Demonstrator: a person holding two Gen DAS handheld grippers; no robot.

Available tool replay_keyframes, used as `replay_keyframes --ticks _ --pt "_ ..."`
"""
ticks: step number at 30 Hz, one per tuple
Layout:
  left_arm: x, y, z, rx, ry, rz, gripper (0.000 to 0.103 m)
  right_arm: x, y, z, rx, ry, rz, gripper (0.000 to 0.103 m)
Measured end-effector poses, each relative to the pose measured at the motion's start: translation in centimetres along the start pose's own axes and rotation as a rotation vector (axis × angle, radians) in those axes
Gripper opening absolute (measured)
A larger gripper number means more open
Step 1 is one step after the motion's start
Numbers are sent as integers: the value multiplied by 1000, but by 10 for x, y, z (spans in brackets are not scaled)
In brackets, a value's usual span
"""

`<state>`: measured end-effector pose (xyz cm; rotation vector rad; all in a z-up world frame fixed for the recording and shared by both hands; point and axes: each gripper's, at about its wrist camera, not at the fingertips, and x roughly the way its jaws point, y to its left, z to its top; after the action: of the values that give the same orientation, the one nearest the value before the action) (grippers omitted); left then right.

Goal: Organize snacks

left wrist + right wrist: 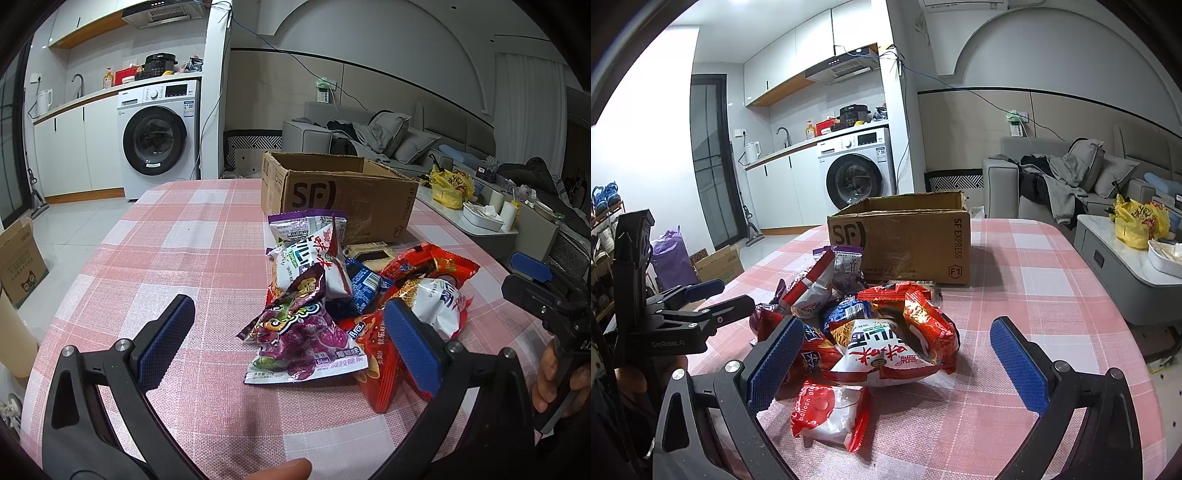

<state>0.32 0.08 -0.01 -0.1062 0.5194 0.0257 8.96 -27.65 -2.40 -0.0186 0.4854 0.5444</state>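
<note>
A heap of snack packets (354,295) lies on the pink checked tablecloth (177,236), in front of an open cardboard box (343,199). A purple candy bag (299,332) is nearest my left gripper (291,332), which hovers open above the heap's near edge with nothing between its blue pads. In the right wrist view the heap (871,328) lies ahead of my right gripper (897,354), which is open and holds nothing. A white and red noodle packet (882,354) and a red and white balloon packet (831,413) lie between its spread fingers, untouched. The box (905,240) stands behind.
The right gripper (543,291) and a hand show at the right edge of the left wrist view. The left gripper (698,306) shows at the left of the right wrist view. A washing machine (155,140), sofa (1071,177) and side table (1126,254) surround the table.
</note>
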Motion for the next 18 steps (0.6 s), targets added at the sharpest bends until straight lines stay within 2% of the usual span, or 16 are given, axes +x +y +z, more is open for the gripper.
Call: replay_keyframes --ticks 18 --pt "-2 2 0 1 -2 0 102 0 1 0 -1 -1 0 103"
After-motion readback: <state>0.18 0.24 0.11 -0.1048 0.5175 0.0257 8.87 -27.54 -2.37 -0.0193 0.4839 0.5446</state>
